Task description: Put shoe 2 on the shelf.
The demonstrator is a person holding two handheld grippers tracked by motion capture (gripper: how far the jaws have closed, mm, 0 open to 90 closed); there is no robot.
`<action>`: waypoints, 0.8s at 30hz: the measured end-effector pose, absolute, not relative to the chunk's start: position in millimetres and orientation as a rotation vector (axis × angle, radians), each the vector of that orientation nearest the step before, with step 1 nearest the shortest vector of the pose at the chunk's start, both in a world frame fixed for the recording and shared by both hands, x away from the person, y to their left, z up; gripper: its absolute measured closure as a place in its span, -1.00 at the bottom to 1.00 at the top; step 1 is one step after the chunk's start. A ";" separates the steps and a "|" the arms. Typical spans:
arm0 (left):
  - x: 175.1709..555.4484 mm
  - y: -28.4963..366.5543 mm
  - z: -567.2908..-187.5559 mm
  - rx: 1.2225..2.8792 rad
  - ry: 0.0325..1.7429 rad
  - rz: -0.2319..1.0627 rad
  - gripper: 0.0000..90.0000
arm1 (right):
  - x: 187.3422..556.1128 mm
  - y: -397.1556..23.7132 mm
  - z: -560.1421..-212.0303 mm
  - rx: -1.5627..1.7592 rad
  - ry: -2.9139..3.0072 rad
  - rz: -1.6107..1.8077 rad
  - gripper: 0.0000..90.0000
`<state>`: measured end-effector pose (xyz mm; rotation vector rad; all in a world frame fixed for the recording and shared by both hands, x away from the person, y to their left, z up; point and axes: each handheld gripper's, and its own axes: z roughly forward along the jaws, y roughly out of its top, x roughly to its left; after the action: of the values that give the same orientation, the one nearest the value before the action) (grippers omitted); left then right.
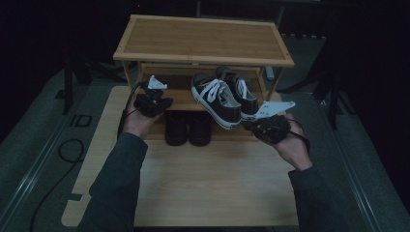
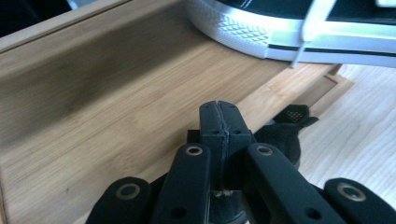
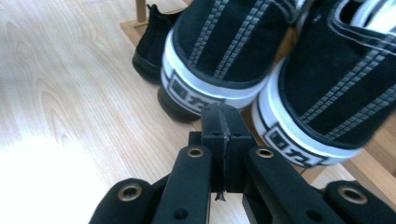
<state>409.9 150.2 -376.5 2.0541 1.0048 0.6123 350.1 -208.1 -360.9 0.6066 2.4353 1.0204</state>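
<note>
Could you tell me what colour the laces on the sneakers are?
White laces on the black sneakers, clearest in the high view.

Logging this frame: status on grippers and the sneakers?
Left hand-held gripper shut, empty, over middle shelf. Right hand-held gripper shut, empty, just short of sneaker heels. Sneakers overhang shelf edge. Black shoes below; nothing blocking.

Dark grey-green sleeves; each black tool (image 1: 151, 104) carries a pale three-cornered plate.
</note>
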 end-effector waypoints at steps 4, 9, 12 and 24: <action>415.9 147.3 -378.6 2.077 1.011 0.609 1.00 | 348.9 -202.9 -362.4 0.584 2.445 1.000 1.00; 421.8 148.6 -382.0 2.066 1.021 0.597 1.00 | 348.4 -200.9 -363.0 0.579 2.450 0.996 1.00; 425.7 150.3 -382.7 2.068 1.036 0.618 1.00 | 348.7 -200.4 -363.6 0.576 2.448 0.996 1.00; 433.6 152.5 -385.1 2.075 1.061 0.614 1.00 | 348.0 -199.4 -365.7 0.574 2.447 0.999 1.00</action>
<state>433.6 152.5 -385.1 2.0747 1.0608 0.6144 348.0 -199.4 -365.7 0.5738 2.4467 0.9987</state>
